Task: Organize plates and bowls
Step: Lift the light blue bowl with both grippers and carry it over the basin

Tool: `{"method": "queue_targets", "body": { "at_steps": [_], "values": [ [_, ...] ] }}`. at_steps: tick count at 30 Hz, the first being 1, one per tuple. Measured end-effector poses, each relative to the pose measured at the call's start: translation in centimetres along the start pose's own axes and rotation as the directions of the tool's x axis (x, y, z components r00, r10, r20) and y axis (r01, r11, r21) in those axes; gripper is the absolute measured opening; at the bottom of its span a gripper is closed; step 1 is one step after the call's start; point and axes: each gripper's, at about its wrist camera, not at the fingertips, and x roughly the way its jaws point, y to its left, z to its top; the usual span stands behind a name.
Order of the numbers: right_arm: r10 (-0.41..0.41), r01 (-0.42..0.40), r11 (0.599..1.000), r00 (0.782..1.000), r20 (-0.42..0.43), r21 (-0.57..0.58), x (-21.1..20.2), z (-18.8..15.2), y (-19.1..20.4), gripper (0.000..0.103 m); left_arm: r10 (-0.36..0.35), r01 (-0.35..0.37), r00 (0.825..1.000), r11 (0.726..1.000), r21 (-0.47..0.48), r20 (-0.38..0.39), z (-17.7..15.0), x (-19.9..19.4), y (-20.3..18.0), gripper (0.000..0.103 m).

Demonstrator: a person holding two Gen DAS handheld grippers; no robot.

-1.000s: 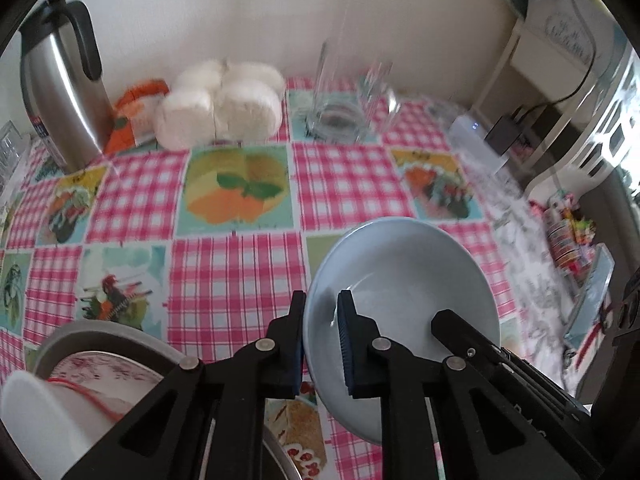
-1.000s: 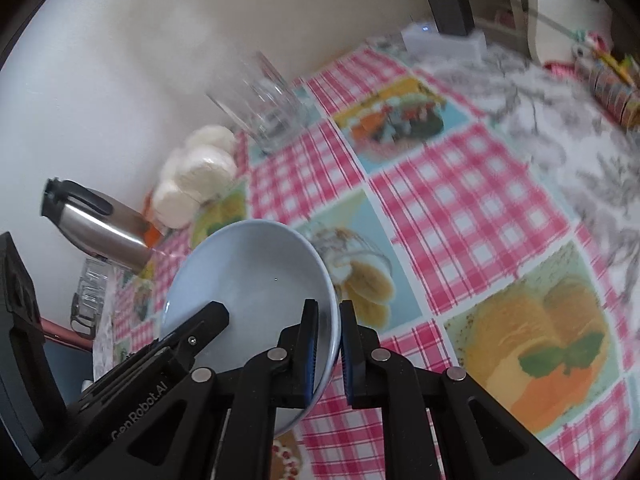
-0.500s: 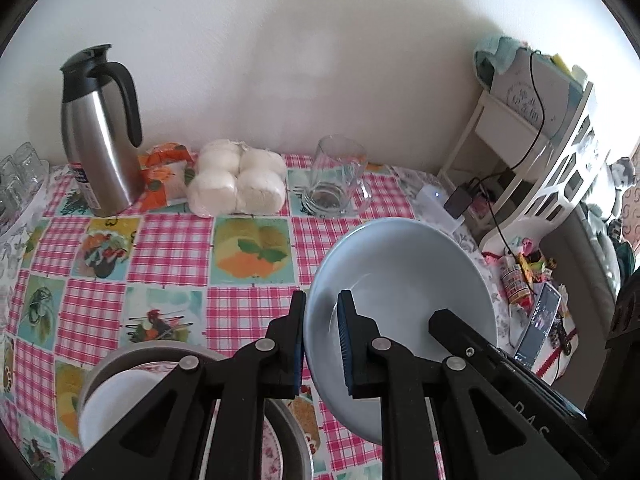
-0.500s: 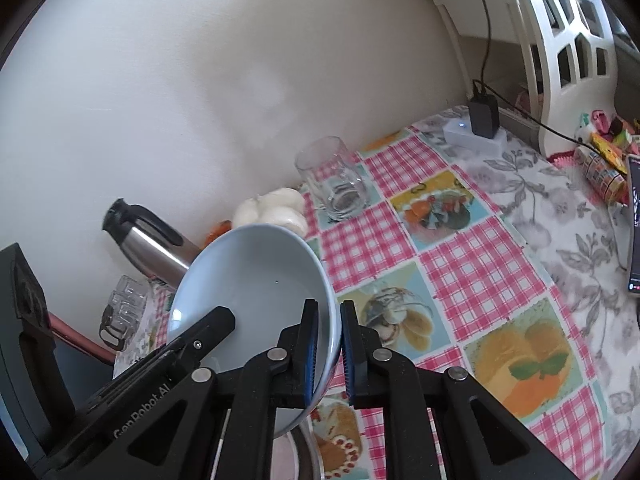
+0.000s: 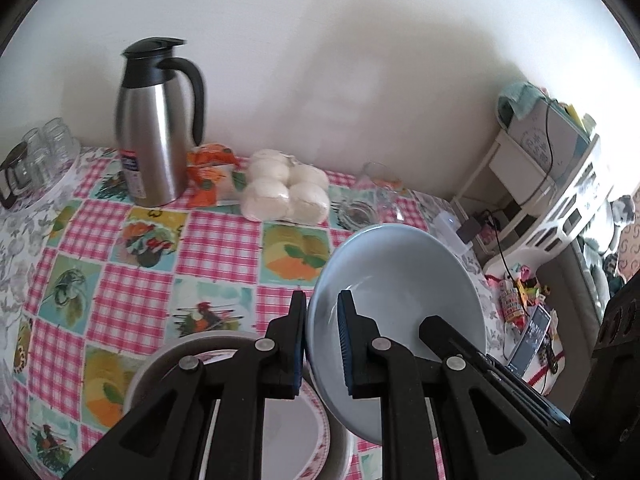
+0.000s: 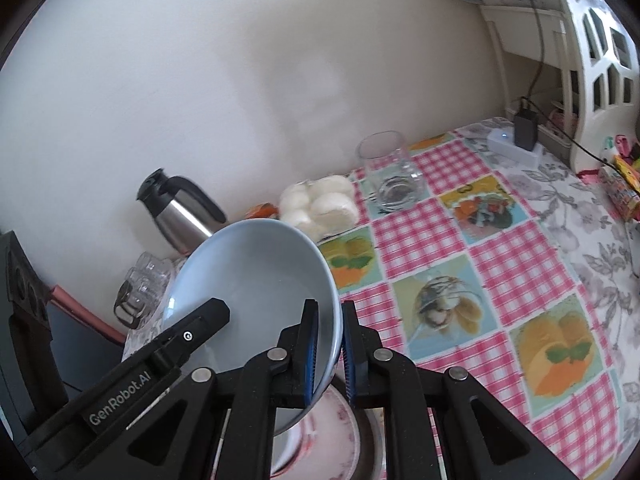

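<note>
Pale blue bowl (image 5: 400, 280) held in the air over the worktop (image 5: 132, 292), tilted, gripped from both sides at once. Left tongs (image 5: 322, 340) clenched on the rim at one side – one blue-padded finger (image 5: 345, 344) inside the bowl, the other outside. Right tongs (image 6: 330, 350) clenched on the opposite rim in the same way, one pad inside, one outside; seen in the left wrist view as a black arm reaching in across the bowl's lower right.

Directly under the tongs, near the front edge of the worktop: a grey basin (image 5: 160, 364) holding a white plate with a red patterned rim (image 5: 320, 436), partly hidden by the fingers. Same plate visible below the bowl in the right wrist view (image 6: 340, 432).

Farther back on the checked pink tablecloth, along the wall: a steel thermos jug with black handle (image 5: 154, 128), an orange packet (image 5: 210, 174) just beside it, a pack of white buns (image 5: 286, 188), then a clear glass tumbler (image 6: 390, 176). Cluster of small glasses (image 5: 40, 152) at the left end. White power strip with a black plug (image 6: 516, 140) at the right end – beyond it, a white lattice shelf unit (image 6: 596, 56).
</note>
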Motion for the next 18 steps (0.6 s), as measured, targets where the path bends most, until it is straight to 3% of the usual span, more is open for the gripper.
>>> {"method": "queue_targets", "body": {
  "at_steps": [18],
  "values": [
    [0.037, -0.042, 0.995, 0.998, -0.052, -0.091, 1.5, -3.3, 7.3, 0.013, 0.012, -0.01, 1.0, 0.99, -0.139, 0.013, -1.0, -3.6, 7.9, 0.016]
  ]
}}
